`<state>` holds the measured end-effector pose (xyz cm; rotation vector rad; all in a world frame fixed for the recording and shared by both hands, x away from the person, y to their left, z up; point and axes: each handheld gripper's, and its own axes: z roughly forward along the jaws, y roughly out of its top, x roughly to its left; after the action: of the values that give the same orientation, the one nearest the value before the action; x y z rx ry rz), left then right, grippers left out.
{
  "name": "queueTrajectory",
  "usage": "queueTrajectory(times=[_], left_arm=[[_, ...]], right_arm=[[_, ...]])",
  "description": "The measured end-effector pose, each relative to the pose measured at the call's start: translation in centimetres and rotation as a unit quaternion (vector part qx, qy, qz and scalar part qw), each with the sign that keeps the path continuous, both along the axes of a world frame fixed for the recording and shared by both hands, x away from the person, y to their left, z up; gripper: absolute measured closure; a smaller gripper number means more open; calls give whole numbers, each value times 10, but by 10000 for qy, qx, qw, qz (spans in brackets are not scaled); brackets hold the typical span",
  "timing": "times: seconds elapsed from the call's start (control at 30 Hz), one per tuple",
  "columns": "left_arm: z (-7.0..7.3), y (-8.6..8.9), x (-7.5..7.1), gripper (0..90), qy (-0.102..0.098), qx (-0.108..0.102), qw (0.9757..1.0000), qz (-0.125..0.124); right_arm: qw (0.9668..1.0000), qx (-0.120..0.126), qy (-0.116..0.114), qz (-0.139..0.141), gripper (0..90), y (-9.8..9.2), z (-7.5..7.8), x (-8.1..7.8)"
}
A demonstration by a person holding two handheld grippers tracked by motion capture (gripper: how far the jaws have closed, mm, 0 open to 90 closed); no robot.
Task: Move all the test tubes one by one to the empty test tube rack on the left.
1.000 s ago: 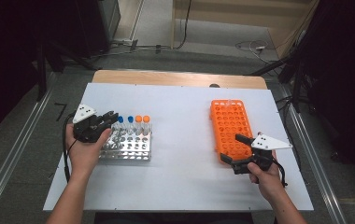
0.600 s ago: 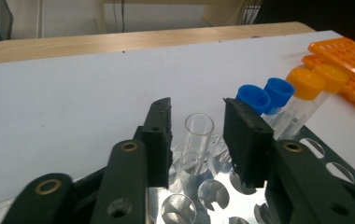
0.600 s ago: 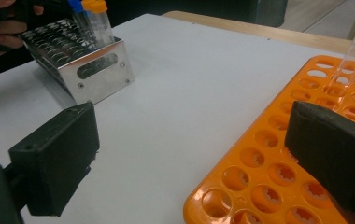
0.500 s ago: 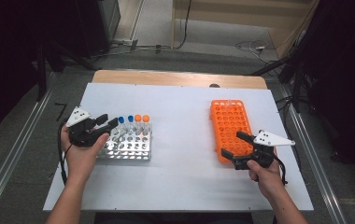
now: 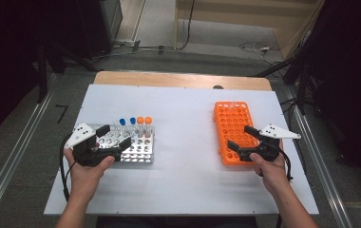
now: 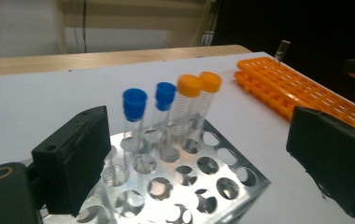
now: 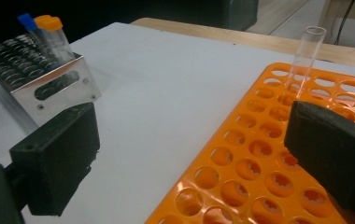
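Hovering open-jawed over the metal rack [image 5: 130,147], the left gripper [image 5: 108,143] faces light, slippery capped tubes [image 6: 134,122]; grip below the cap. The right gripper [image 5: 246,141] gapes empty.

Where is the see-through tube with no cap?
The uncapped clear tube stands upright in a hole near the far end of the orange rack, on the table's right side in the high view, far from the capped tubes in the metal rack.
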<state>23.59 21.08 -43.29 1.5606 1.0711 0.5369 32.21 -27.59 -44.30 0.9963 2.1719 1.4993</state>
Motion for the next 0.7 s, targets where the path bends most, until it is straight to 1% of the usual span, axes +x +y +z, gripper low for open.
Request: queueTrajectory(times=[0.03, 0.07, 0.1, 0.2, 0.3, 0.37, 0.4, 0.47, 0.6, 0.7], left_arm=[[-1, -1, -3, 45, 0, -55, 10000, -45], [-1, -2, -5, 41, -14, -111, 9999, -130], [-2, -3, -8, 21, -26, -177, 9997, -165], [-2, -5, -16, 16, -71, -151, 9996, -239], [-3, -5, -22, 9, -80, -226, 9995, -223], [-6, -6, -24, 5, -54, -210, 9995, -240], [-8, -6, -25, 1, -32, -162, 9995, -254], [-12, -7, -27, 0, 12, -185, 9994, -283], [-15, -10, -29, 0, -21, -242, 9994, -228], [-15, -11, -29, 0, -52, -217, 9995, -230]], right_arm=[[10000, -20, -30, -10, 18, 0, 0, 2], [10000, -20, -23, -19, 17, -1, -1, 5], [10000, -16, -7, -45, 17, -1, -1, 6], [9999, -70, 3, -95, 17, -1, -3, 13], [9998, -107, 59, -168, 17, -1, -4, 19], [9996, -140, 99, -213, 17, 0, -6, 24], [9995, -153, 113, -254, 17, 1, -7, 26], [9992, -202, 137, -317, 17, 3, -8, 31], [9985, -266, 208, -421, 18, 7, -7, 41], [9982, -276, 253, -474, 20, 9, -5, 48]])
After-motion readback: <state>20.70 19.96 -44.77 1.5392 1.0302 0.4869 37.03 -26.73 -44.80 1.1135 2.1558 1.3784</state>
